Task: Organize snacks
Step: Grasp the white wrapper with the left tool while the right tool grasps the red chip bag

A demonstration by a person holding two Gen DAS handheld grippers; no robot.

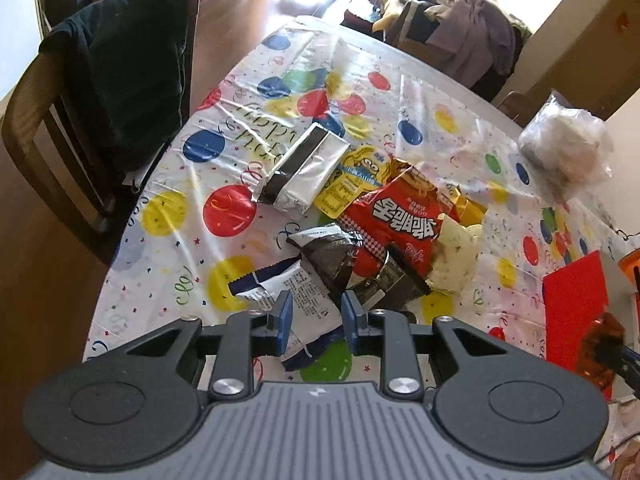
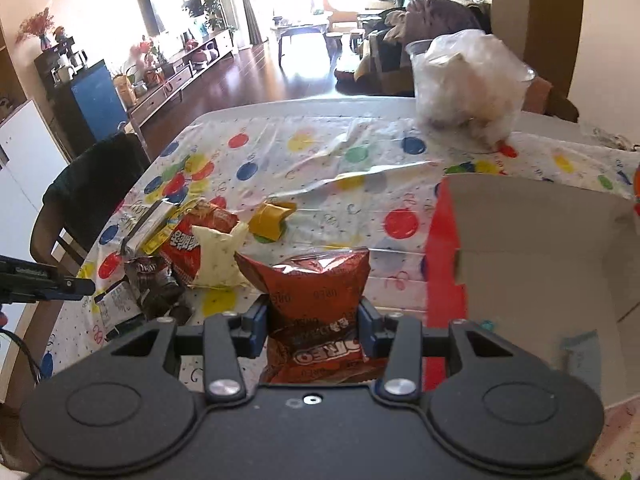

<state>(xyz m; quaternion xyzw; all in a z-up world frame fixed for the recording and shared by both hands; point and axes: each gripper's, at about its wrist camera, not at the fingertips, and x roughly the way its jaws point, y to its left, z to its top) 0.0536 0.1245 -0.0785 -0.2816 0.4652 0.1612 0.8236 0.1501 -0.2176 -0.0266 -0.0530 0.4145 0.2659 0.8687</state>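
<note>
1. Leftmost, a wooden chair (image 1: 76, 152) draped with a dark garment (image 1: 132, 76) stands at the edge of the tabletop (image 1: 168, 304), which is covered by a balloon-print cloth.
2. Left gripper (image 1: 316, 316): jaws apart, holding nothing, poised over a white-and-navy snack packet (image 1: 296, 292) that lies flat on the cloth.
3. Snack pile, centre of the left wrist view: a silver foil pack with a black band (image 1: 304, 172); just beside it a yellow Minions pouch (image 1: 356, 180); a red bag with Korean lettering (image 1: 400, 224) overlapping the pouch; dark wrappers (image 1: 340, 260) at its near edge; a pale cream packet (image 1: 456, 260) touching its right side.
4. Right gripper (image 2: 314, 320): jaws clamped on a red Oreo bag (image 2: 320, 280), held upright above the tabletop, between the pile and the box.
5. Red cardboard box (image 2: 532, 248), lid open, just right of the held bag; its interior is plain.
6. Clear plastic bag with white contents (image 2: 468, 84), far right side of the tabletop, well apart from the pile.
</note>
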